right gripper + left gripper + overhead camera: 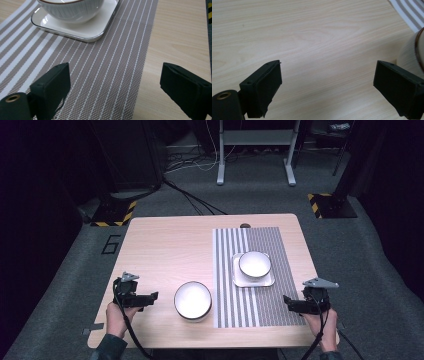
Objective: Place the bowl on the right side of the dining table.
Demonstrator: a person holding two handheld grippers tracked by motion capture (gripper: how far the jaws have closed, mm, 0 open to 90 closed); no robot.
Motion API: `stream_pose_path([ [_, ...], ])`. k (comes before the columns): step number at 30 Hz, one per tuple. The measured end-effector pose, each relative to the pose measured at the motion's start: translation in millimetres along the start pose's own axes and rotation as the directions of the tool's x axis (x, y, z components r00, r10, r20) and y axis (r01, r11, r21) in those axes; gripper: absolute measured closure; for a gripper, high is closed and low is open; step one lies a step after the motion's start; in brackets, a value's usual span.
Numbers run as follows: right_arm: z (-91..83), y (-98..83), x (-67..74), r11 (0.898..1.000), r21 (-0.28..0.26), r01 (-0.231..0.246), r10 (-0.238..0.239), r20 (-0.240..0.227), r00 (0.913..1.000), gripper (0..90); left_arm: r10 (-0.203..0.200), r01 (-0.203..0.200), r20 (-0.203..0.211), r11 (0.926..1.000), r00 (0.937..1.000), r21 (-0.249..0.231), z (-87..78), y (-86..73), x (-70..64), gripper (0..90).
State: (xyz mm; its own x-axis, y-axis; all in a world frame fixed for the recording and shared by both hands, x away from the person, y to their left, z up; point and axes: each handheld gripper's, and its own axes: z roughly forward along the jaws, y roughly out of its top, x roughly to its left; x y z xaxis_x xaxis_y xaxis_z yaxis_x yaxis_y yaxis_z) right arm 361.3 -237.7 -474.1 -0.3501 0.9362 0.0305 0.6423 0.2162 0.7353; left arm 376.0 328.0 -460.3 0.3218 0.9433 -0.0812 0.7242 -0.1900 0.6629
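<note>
Nearest the person, the left hand-held gripper [150,297] was held low over the front left part of the desk [165,245], its jaws spread wide and holding nothing, pointing toward the near bowl [192,300]. In the left gripper view the left hand-held gripper [327,85] had bare wood grain between its jaws, and the near bowl [412,53] showed at the right edge, just beside the right jaw; whether they touched could not be told. The right hand-held gripper [289,301] was held at the front right edge of the desk, jaws likewise wide and empty, pointing inward over the striped placemat [265,310]. In the right gripper view the right hand-held gripper [113,85] straddled the placemat's right border, with the striped placemat [105,75] under the left jaw and bare wood under the right one.

The near bowl, white with a dark rim, stood upright on bare wood just beside the placemat's left edge, between the two grippers and nearer the left one. Farther back, the far bowl [254,264] sat upright on a square white plate [240,280], which lay on the placemat. In the right gripper view the far bowl [71,10] and square white plate [95,30] lay ahead of the jaws, apart from them. Beyond the desk stood a grey carpeted floor [250,200] and the legs of a white frame [255,150].
</note>
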Motion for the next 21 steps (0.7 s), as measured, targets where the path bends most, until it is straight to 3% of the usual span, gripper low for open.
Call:
stream_pose_path([
  [9,9.7,-16.5,-6.1,1.0,0.002,-0.009,0.009,0.023,0.9997,8.5,-0.028,0.028,-0.029,0.9994,0.9992,0.018,9.6,-22.8,11.6,7.7],
  [21,21.9,-39.0,-12.6,1.0,0.018,-0.021,0.02,0.065,0.9977,8.5,-0.031,0.031,-0.036,0.9993,0.9989,0.018,23.1,-44.2,19.2,7.0],
])
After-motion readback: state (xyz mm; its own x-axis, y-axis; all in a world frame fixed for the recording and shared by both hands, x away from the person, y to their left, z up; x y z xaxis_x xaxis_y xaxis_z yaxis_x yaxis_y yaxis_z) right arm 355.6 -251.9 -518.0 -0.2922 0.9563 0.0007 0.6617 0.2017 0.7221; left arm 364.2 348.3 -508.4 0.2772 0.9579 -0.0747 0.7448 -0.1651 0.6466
